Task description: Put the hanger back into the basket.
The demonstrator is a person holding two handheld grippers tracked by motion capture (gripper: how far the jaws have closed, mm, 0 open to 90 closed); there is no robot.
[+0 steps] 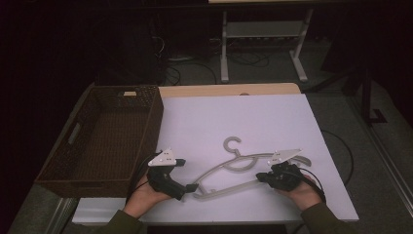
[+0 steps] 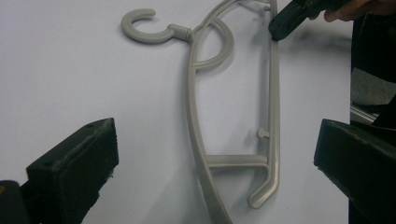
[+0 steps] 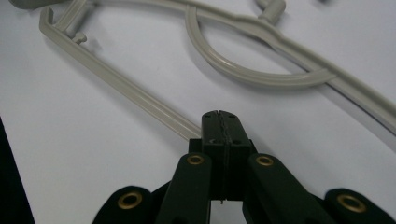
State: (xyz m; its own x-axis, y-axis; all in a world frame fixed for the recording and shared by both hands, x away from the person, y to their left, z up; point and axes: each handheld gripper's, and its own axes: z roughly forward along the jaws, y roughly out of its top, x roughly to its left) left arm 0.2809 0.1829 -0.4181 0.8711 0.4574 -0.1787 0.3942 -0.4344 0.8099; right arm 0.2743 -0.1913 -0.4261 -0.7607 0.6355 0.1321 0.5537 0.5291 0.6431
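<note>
At the left edge of the worktop (image 1: 272,117) a dark woven basket (image 1: 146,105) sits with its long side running from the far corner toward the near one, partly hanging past the white sheet. Just right of the basket's near corner, close to the near edge, a hand (image 1: 145,195) holds the left gripper (image 1: 191,186), whose jaws are spread wide with nothing between them; in the left gripper view the two black pads stand far apart at either side while the hanger lies on the white surface ahead of them. The grey plastic hanger (image 1: 229,168) lies flat in the near middle of the worktop, its hook pointing toward the far edge and its lower bar angled toward the near edge; its left end rests just beside the left gripper's tip. Farther right, near the near right corner, the other hand (image 1: 299,191) holds the right gripper (image 1: 259,177), whose jaws are pressed together on the hanger's lower bar; the right gripper view shows the bar running straight into the closed pads. Cables trail from both grippers toward the near edge.
</note>
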